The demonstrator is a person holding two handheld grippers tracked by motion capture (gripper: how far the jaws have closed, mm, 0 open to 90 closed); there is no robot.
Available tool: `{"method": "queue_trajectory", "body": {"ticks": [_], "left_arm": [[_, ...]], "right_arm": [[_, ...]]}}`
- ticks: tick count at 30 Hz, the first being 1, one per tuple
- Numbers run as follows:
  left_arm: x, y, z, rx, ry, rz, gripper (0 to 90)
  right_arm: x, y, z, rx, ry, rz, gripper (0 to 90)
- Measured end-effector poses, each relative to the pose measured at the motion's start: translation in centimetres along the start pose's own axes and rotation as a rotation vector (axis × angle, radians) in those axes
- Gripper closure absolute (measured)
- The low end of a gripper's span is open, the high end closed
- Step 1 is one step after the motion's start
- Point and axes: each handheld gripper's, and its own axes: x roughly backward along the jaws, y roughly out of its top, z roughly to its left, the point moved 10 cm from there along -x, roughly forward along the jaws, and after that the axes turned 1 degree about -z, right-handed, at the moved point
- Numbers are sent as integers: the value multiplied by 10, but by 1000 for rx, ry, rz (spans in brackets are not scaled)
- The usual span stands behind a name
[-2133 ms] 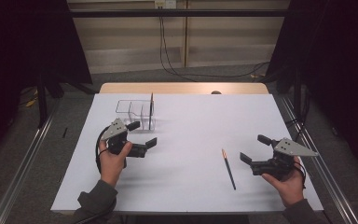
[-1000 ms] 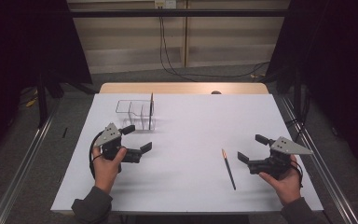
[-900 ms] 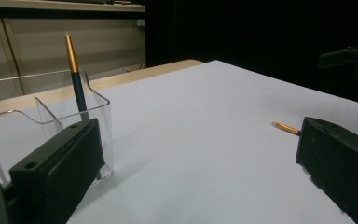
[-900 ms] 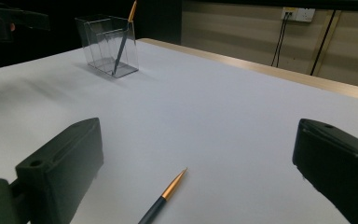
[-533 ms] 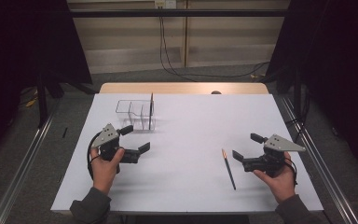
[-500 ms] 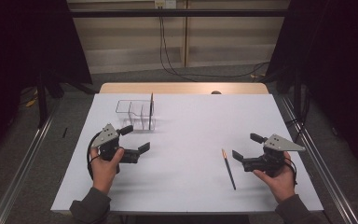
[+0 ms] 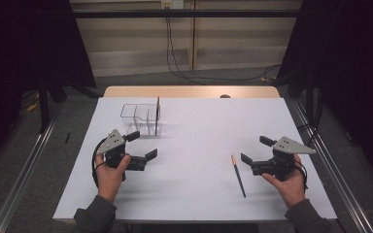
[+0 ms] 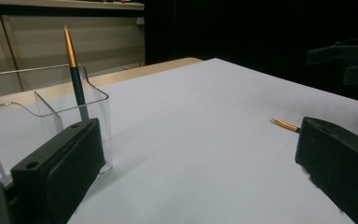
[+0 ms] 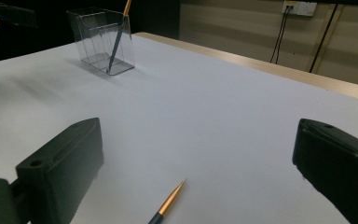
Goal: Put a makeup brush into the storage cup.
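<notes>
Lying flat on the white table (image 7: 194,145), the pencil (image 7: 238,175) showed a dark barrel and a gold tapered end, which pointed away from the person; no brand, label or lettering could be read on it, nor on anything else in view. The right gripper (image 7: 256,153) hovered just beside it, jaws spread wide with nothing between them (in the right gripper view the gold tip (image 9: 170,203) sat low between the two black jaws). The left gripper (image 7: 142,145) was well apart from the pencil, its jaws also wide and empty, near a clear divided holder (image 7: 142,118). A second pencil (image 8: 74,72) of the same look stood tilted inside that holder, gold end up.
</notes>
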Motion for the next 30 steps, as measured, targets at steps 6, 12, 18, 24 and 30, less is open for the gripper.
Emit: {"method": "queue_trajectory", "body": {"ticks": [6,12,18,24,30], "left_arm": [[-1,1,0,-10,-4,6,9],[-3,0,-1,-12,-11,5,11],[-3,0,-1,-20,-7,10,11],[-4,1,-3,-10,-32,11,12],[-5,0,-2,-6,-15,5,12]], "right_arm": [[-3,2,3,-2,2,2,15],[-7,3,6,-4,9,6,15],[-12,4,8,-2,12,10,14],[-17,6,11,1,19,18,14],[-20,7,11,-5,14,31,14]]}}
